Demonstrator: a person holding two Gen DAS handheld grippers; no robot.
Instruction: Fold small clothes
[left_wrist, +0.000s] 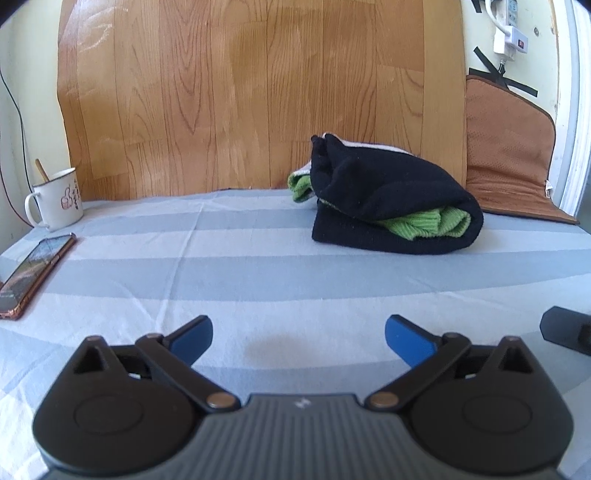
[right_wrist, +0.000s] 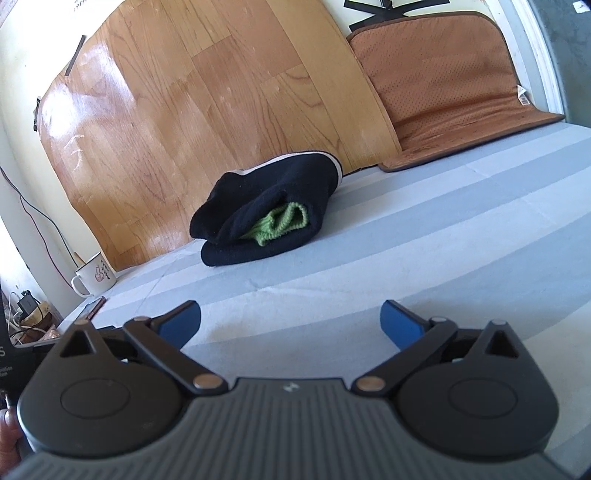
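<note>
A folded black garment (left_wrist: 384, 192) with a green knitted piece (left_wrist: 428, 223) tucked inside lies on the grey-and-white striped sheet (left_wrist: 258, 266), near the wooden panel at the back. In the right wrist view the same black bundle (right_wrist: 266, 214) with its green piece (right_wrist: 282, 223) sits left of centre. My left gripper (left_wrist: 298, 334) hovers over bare sheet well in front of the bundle, jaws wide apart and empty. My right gripper (right_wrist: 291, 319) is likewise open with nothing between its blue pads, short of the clothes.
A white enamel mug (left_wrist: 57, 199) with a wooden stick and a phone (left_wrist: 35, 275) lie at the sheet's left edge. A brown cushion (left_wrist: 509, 158) leans on the wall at the right. A wooden panel (left_wrist: 258, 92) backs the surface. A dark part (left_wrist: 567, 330) shows at right.
</note>
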